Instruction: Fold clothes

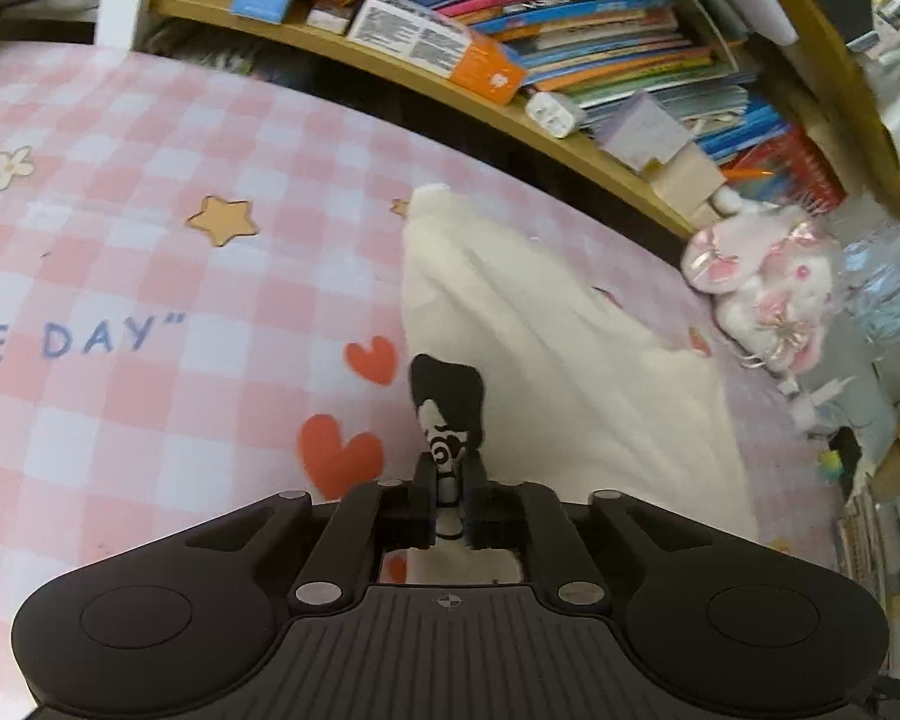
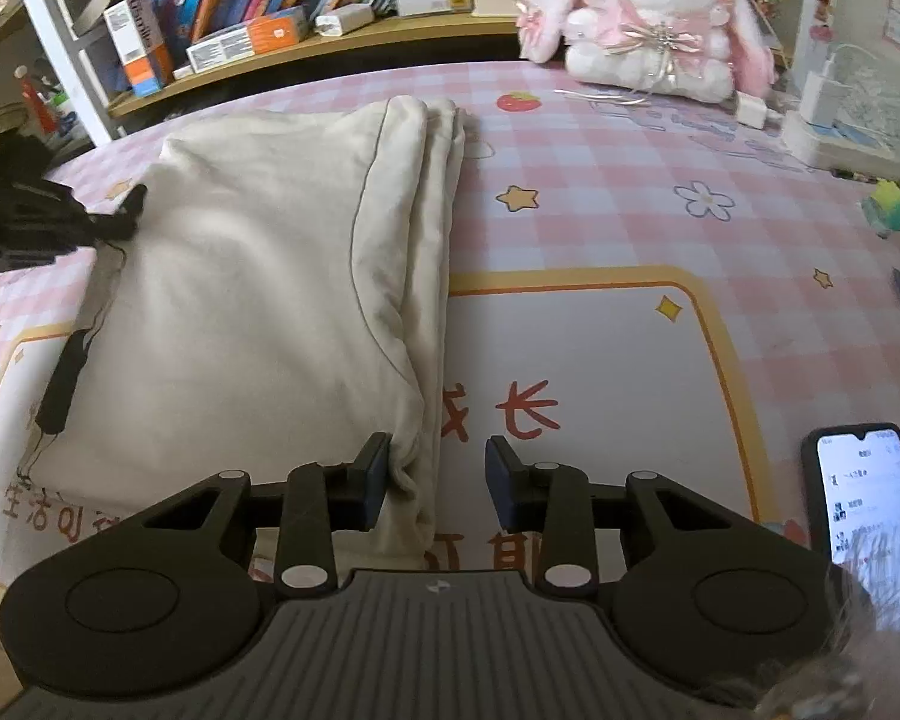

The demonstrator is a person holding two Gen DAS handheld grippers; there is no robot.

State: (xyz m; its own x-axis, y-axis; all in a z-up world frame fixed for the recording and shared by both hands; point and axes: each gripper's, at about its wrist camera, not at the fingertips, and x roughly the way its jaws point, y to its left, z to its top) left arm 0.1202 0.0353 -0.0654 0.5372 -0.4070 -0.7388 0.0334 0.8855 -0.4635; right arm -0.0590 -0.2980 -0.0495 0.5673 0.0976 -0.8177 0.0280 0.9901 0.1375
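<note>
A cream garment [image 2: 252,300] lies folded on the pink checked tablecloth [image 2: 600,180], with stacked folded edges along its right side. It also shows in the left wrist view [image 1: 558,360]. My left gripper [image 1: 447,480] is shut on the garment's edge, where a black-and-white printed patch [image 1: 447,402] stands up between the fingers. The left gripper also shows in the right wrist view [image 2: 114,222] at the garment's left edge. My right gripper [image 2: 435,474] is open at the garment's near right corner; its left finger [image 2: 372,468] touches the cloth.
A bookshelf [image 2: 258,18] runs behind the table. A pink plush rabbit [image 2: 648,18] sits at the back. A lit phone [image 2: 864,516] lies at the near right. A white charger [image 2: 816,102] and small items sit at the far right.
</note>
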